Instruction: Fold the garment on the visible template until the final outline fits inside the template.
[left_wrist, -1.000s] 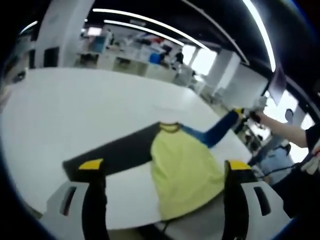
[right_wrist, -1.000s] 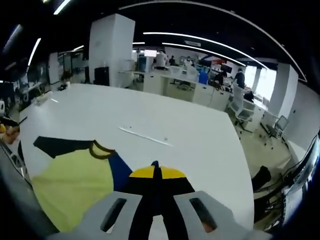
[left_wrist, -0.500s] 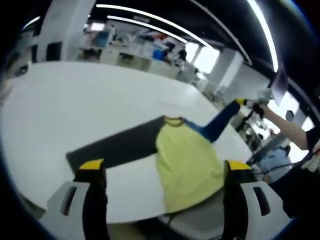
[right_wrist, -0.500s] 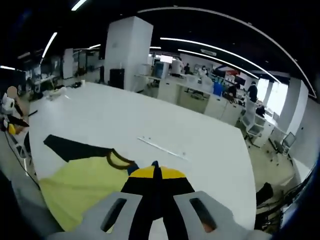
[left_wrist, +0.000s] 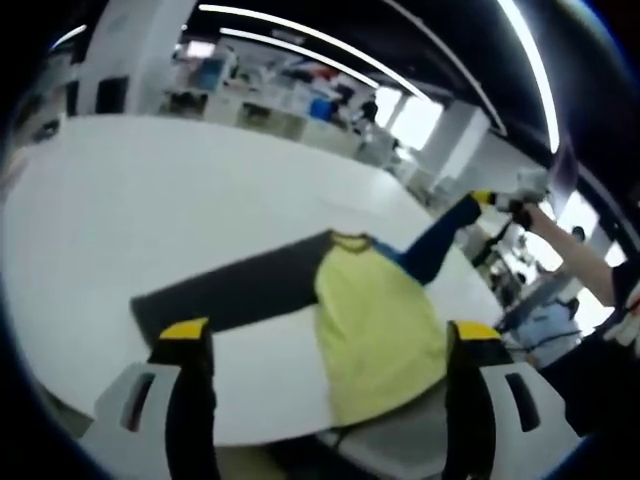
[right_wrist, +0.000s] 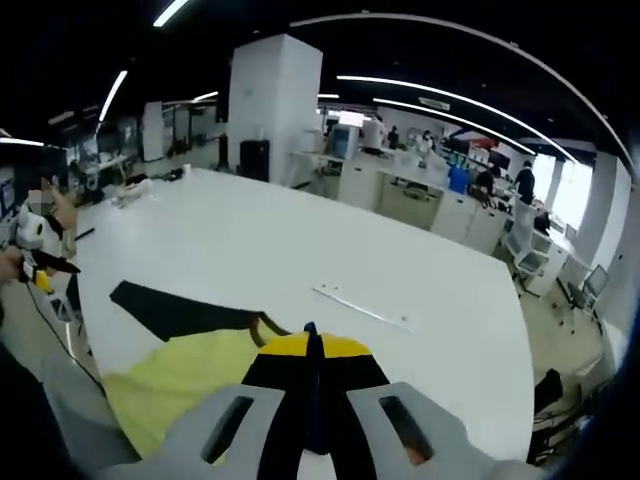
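In the right gripper view, the closed fingers (right_wrist: 311, 368) hid the shirt's blue sleeve (left_wrist: 437, 240). The yellow body's hem (left_wrist: 385, 405) hung past the surface edge (left_wrist: 250, 440). No template outline could be made out; background desks were blurred.

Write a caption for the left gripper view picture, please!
Open left gripper faces a yellow shirt on a white table, while the right gripper lifts its blue sleeve.

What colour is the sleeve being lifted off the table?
Blue. The lifted sleeve of the garment shows best in the left gripper view, pinched by the right gripper.
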